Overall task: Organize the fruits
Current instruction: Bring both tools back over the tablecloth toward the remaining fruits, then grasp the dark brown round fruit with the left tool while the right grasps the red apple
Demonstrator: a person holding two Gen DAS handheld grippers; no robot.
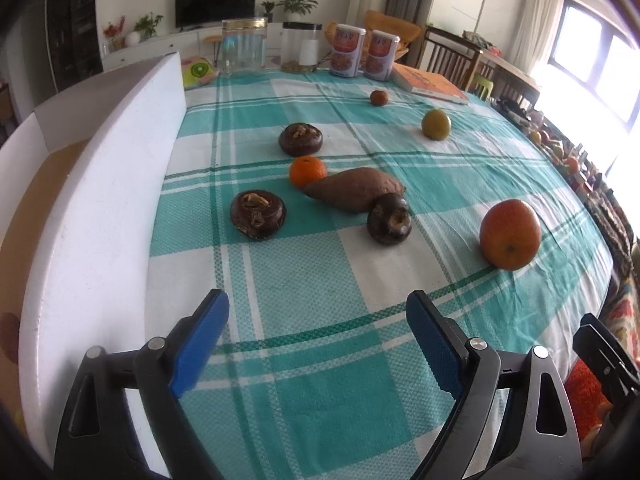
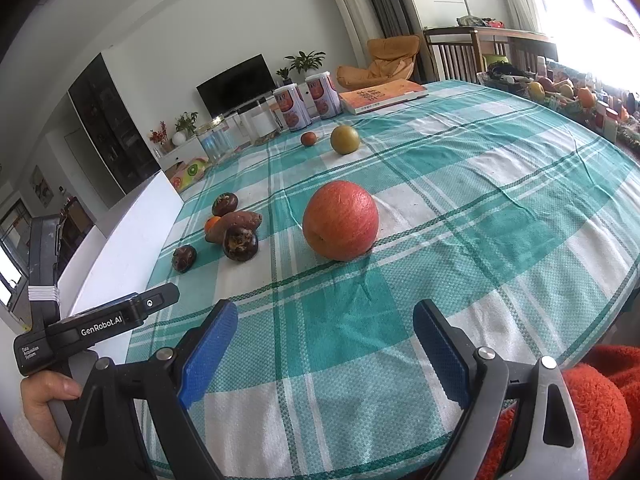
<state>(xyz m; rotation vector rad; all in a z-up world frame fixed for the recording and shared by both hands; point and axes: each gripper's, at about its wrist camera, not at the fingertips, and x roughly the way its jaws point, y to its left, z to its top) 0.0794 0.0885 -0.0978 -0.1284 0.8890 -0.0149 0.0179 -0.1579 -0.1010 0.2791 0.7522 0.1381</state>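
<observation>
Nothing looks sorted yet: the big red-orange apple (image 2: 340, 220) sits ahead of the empty, spread right gripper (image 2: 325, 348). Dark round mangosteens (image 1: 258, 214), a small tangerine (image 1: 307, 171) and a brown sweet potato (image 1: 354, 189) lie loose beyond the left gripper (image 1: 318, 344), also spread and empty, beside the white foam box (image 1: 100, 208).

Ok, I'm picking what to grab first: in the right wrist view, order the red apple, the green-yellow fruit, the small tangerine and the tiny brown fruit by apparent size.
1. red apple, though it is nearest the camera
2. green-yellow fruit
3. and 4. unsure: the small tangerine is half hidden behind the sweet potato, and the tiny brown fruit lies farther back.
</observation>
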